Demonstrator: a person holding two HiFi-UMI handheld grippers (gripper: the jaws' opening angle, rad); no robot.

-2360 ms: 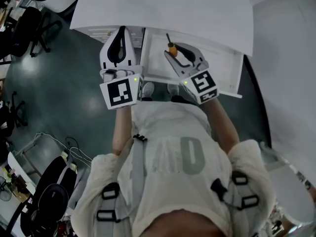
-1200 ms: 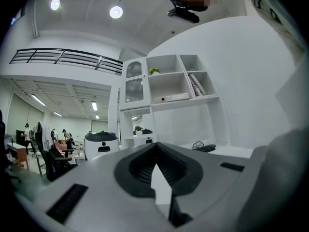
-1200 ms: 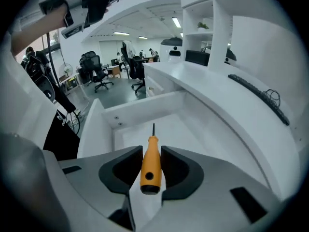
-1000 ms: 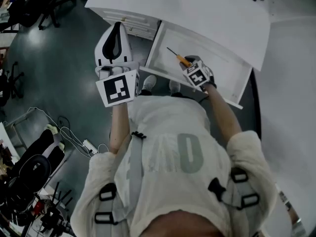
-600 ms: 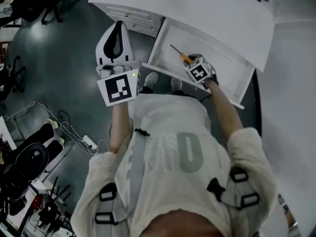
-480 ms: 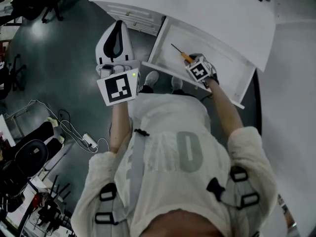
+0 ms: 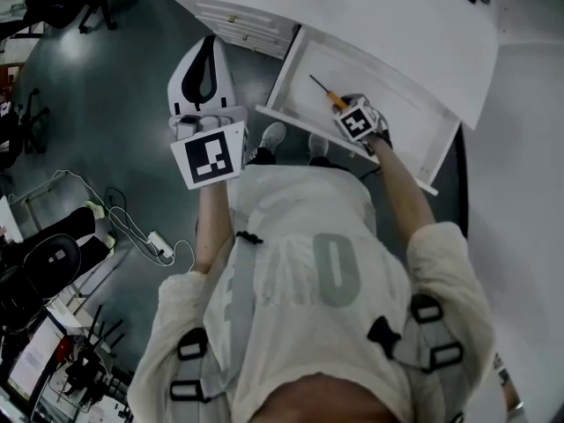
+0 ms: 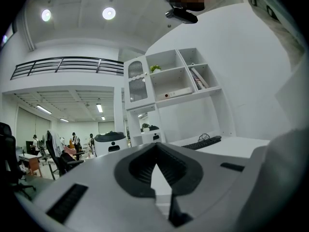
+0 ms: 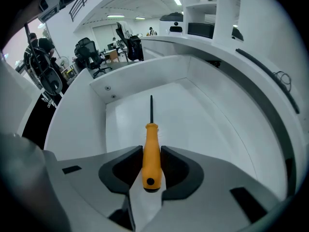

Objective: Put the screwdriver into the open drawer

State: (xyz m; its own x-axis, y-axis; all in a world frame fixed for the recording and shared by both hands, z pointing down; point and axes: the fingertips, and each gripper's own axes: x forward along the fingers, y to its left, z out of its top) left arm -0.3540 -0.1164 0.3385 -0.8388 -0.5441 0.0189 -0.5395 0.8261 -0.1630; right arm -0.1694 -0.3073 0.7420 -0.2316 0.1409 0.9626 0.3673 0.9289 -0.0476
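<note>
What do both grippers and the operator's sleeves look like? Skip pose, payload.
The left gripper and right gripper have light grey-white shells and dark ribbed pads on the jaws. Each carries a white cube with black square markers: left cube, right cube. A green light glows by the left cube. No cables on either. The person wears a cream short-sleeved top under black-buckled harness straps.

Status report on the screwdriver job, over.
Right gripper shut on screwdriver, shaft pointing into open drawer. Left gripper shut, empty. Nothing seen blocking the drawer.
</note>
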